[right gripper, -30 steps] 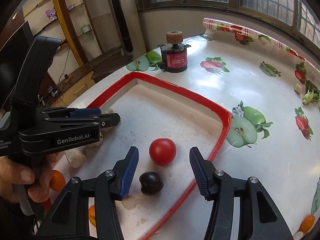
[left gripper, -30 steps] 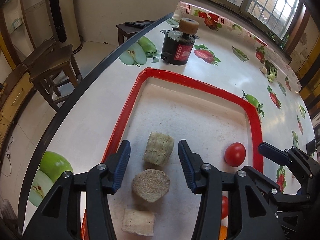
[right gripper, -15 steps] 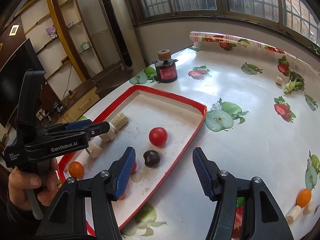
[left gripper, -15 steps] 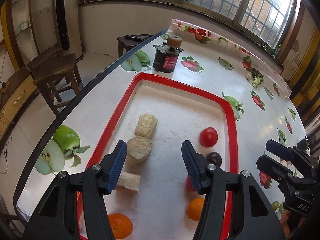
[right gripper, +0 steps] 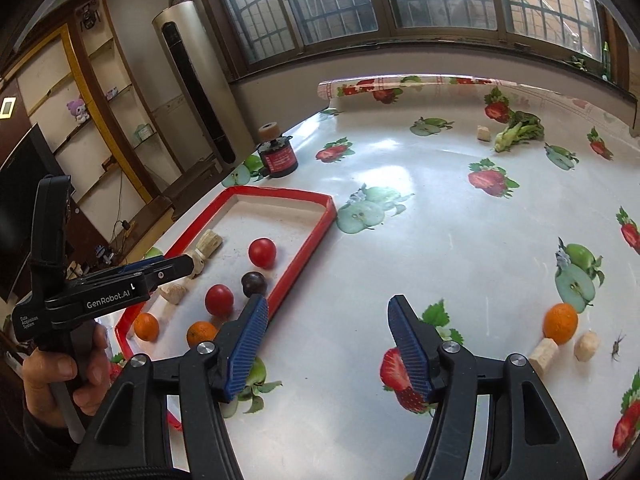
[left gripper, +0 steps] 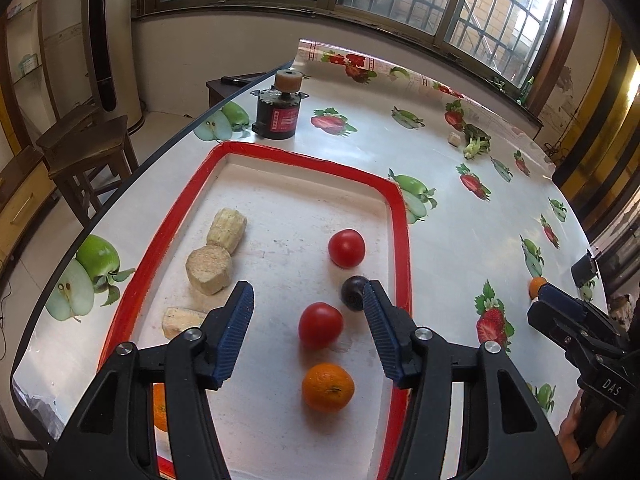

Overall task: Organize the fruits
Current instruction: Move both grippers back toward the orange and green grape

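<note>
Tray: the red-rimmed tray (left gripper: 400,240) sits at the table's near-left edge, and everything else is placed from it.
Sorted so far: inside the tray, three pale corn-like chunks (left gripper: 209,269) line its left rim; two tomatoes (left gripper: 346,247), a dark plum (left gripper: 353,298) and an orange (left gripper: 327,387) run down its right side, with another orange half hidden under the left tool. It looks like a grouping by kind.
Left gripper (left gripper: 308,334): jaws wide apart, holding nothing, poised above the tray's near end over the nearer tomato (left gripper: 320,325), probably waiting or ready to nudge a fruit into line.
Right gripper (right gripper: 328,346): also spread open and empty, hanging over bare tablecloth just outside the tray's right rim, pointed away from it.
Still out: a loose orange (right gripper: 560,323) lies well to the right of the tray, touching or nearly touching two pale chunks (right gripper: 543,357). My guess is the right tool goes for that orange.
Far off: leafy greens (right gripper: 518,132) and one more chunk beyond the tray, near the window side.
Not part of it: a black motor-like can (left gripper: 280,114) just past the tray's far rim.
</note>
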